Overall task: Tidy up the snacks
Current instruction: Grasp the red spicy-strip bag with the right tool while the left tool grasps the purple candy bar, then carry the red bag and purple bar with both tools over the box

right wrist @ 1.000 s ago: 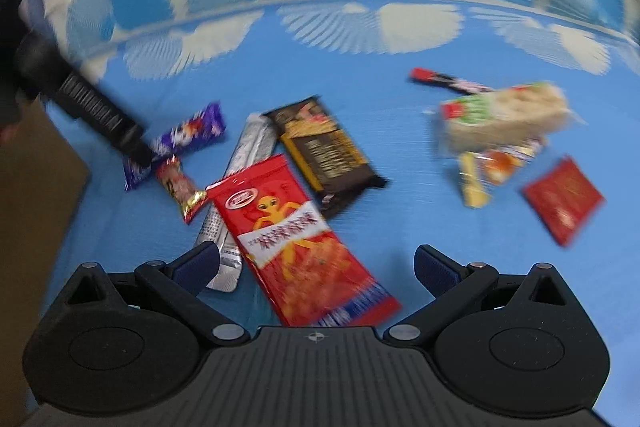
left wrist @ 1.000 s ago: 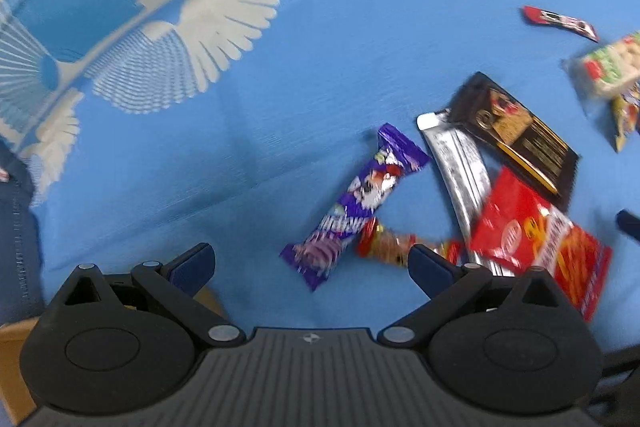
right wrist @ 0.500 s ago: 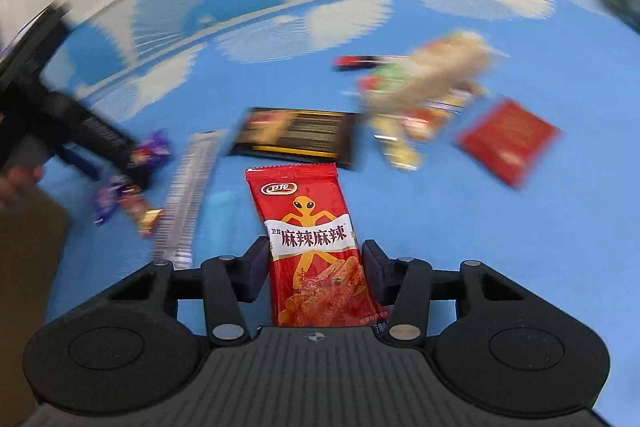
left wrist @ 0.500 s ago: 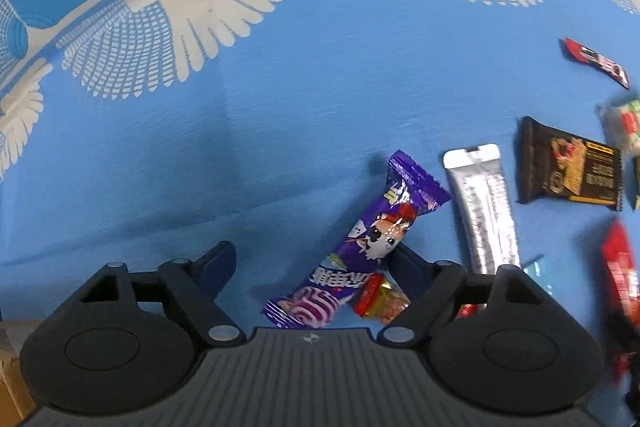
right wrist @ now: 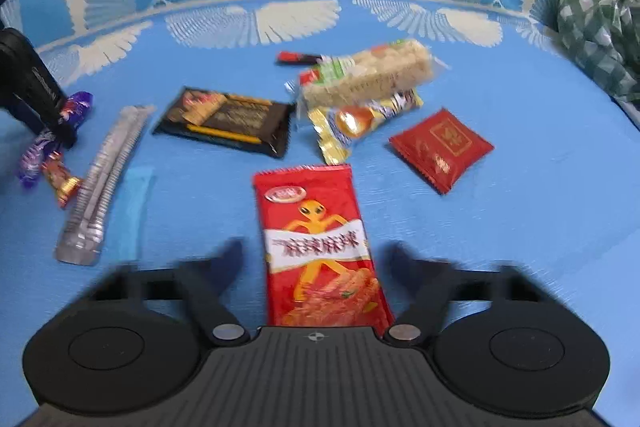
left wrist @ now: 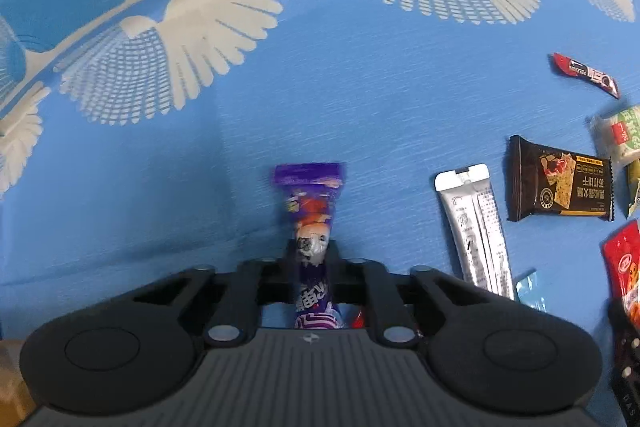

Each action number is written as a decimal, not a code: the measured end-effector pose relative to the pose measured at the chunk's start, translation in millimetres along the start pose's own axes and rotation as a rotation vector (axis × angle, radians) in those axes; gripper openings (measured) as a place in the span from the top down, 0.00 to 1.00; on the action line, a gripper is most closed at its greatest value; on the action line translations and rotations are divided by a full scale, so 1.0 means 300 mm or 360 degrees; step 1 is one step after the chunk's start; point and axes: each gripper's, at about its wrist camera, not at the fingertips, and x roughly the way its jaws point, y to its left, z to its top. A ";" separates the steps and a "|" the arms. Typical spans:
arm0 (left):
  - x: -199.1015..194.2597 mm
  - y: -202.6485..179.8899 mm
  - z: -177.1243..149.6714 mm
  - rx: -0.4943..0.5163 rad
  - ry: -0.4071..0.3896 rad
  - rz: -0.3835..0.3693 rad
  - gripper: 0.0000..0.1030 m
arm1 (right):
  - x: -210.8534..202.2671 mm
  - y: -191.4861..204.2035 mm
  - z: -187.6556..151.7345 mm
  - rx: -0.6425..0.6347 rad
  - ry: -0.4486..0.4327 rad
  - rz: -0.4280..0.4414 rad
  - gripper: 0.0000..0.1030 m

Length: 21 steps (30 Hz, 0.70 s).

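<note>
My left gripper (left wrist: pixel 311 259) is shut on a purple candy bar (left wrist: pixel 310 205), pinching its middle; the bar points away from me over the blue cloth. It also shows at the left of the right wrist view (right wrist: pixel 76 107), with the left gripper (right wrist: pixel 60 123) on it. My right gripper (right wrist: pixel 316 259) is open, its blurred fingers on either side of a red spicy-snack packet (right wrist: pixel 320 243) that lies flat between them.
On the blue patterned cloth (left wrist: pixel 360 75) lie a silver stick pack (left wrist: pixel 476 227), a black cracker pack (left wrist: pixel 560 187), a red-black bar (left wrist: pixel 584 75), a rice-cracker pack (right wrist: pixel 368 75), a yellow packet (right wrist: pixel 356 123), a red square packet (right wrist: pixel 440 147), a small wrapped candy (right wrist: pixel 60 179). Green checked cloth (right wrist: pixel 600 19) at right.
My left gripper has closed on the purple bar, which has turned to point straight ahead. My right gripper has opened wider around the red packet and the view has pulled back.
</note>
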 end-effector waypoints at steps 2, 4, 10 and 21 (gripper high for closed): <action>-0.035 0.010 -0.011 -0.0036 -0.0038 0.0006 0.88 | -0.011 0.005 0.009 -0.0003 0.0031 0.0025 0.54; -0.091 0.026 -0.029 -0.0080 -0.0076 -0.0011 0.88 | -0.038 0.000 0.015 0.0029 0.0026 0.0055 0.55; -0.387 0.081 -0.167 -0.0171 -0.0282 -0.0154 0.88 | -0.283 0.006 0.071 0.0100 -0.0204 0.0092 0.55; -0.925 0.163 -0.812 -0.0331 -0.0443 -0.0198 0.88 | -0.835 0.172 -0.054 0.0016 -0.0261 0.0464 0.55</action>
